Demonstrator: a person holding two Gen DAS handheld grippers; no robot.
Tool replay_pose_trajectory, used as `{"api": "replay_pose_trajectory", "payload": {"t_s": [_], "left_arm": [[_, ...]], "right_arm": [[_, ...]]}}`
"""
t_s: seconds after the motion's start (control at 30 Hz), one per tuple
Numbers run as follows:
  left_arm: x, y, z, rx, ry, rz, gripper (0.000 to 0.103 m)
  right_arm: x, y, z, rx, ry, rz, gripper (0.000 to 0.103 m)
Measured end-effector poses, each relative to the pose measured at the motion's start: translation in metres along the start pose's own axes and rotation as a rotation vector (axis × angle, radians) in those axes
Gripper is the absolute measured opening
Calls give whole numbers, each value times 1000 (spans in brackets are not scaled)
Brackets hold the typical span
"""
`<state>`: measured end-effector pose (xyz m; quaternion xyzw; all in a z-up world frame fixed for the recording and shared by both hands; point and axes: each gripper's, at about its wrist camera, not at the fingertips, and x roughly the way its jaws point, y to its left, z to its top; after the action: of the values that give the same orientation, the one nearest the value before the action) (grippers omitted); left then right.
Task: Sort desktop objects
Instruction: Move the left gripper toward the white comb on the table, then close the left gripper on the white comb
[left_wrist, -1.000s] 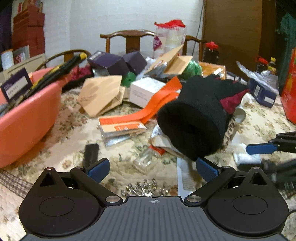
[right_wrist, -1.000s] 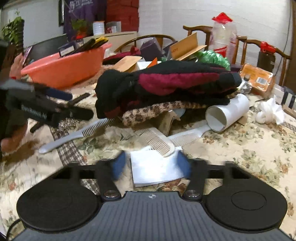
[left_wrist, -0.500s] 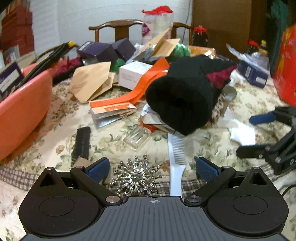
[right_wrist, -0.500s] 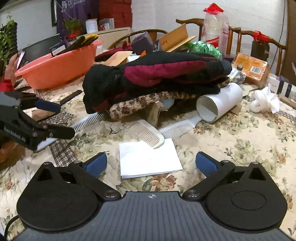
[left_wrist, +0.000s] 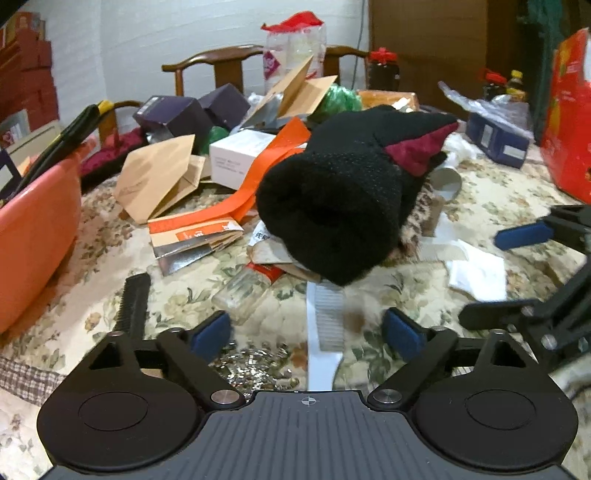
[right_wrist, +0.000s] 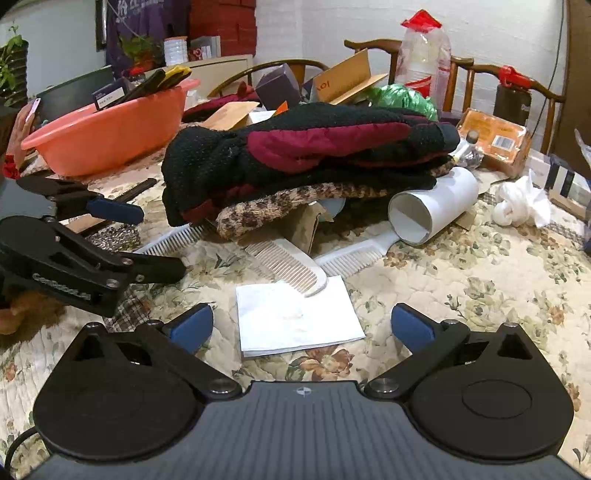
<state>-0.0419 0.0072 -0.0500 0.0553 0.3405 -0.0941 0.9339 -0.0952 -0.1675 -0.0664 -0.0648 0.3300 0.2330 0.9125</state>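
Both grippers I hold low over the flowered tablecloth (right_wrist: 480, 266), and both have their jaws spread wide with nothing between them. On my left gripper (left_wrist: 306, 332) the blue pads (left_wrist: 212, 332) stand to either side of a silver brooch (left_wrist: 255, 365) and the handle end of a long white comb (left_wrist: 325, 332); they touch neither one. A small clear bottle (left_wrist: 242, 291) lies just ahead of the left pad, and a black comb (left_wrist: 133, 302) lies further to the left, near the orange basin (left_wrist: 37, 229).

On my right gripper (right_wrist: 301, 325) the released fingers frame a white folded paper (right_wrist: 295, 321) that lies flat on the cloth. A second white comb (right_wrist: 291, 266) rests with its tip on the far edge of this paper, and a third white comb (right_wrist: 354, 253) lies just beside it, pointing toward a white tube (right_wrist: 432, 203) that lies on its side.

Behind the combs I see a pile of black and dark red knitted gloves (right_wrist: 306, 155) on top of a leopard-pattern piece (right_wrist: 258, 214); the pile covers the far end of the long comb. From the right camera my left gripper (right_wrist: 162, 242) shows at the left side, open, close to the teeth of that long comb. Cardboard boxes (right_wrist: 347, 81) and other clutter fill the far part of the table.
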Motion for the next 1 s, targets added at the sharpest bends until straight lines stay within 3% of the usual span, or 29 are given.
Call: {"api": "replay_pose_trajectory", "payload": {"t_s": [0.47, 0.53, 0.63, 0.7, 0.8, 0.93, 0.97, 1.0], "left_arm": [[-5, 5, -5, 44, 26, -37, 97], [-8, 3, -6, 65, 19, -45, 90], [-16, 6, -9, 79, 4, -75, 65], [-22, 9, -10, 78, 4, -73, 34], [-28, 19, -12, 69, 21, -75, 11], [-27, 27, -9, 34, 36, -82, 12], [-25, 25, -8, 37, 36, -71, 16], [-23, 19, -6, 67, 36, -54, 29]], "right_arm": [[0, -1, 0, 4, 3, 22, 103], [-1, -2, 0, 11, -1, 28, 103], [-2, -4, 0, 30, -9, 42, 103], [-3, -6, 0, 42, -14, 50, 103], [-4, -8, 0, 64, -24, 62, 102], [-6, -11, -1, 81, -32, 75, 102], [-6, -11, -1, 82, -32, 76, 102], [-6, -11, -1, 82, -33, 75, 102]]}}
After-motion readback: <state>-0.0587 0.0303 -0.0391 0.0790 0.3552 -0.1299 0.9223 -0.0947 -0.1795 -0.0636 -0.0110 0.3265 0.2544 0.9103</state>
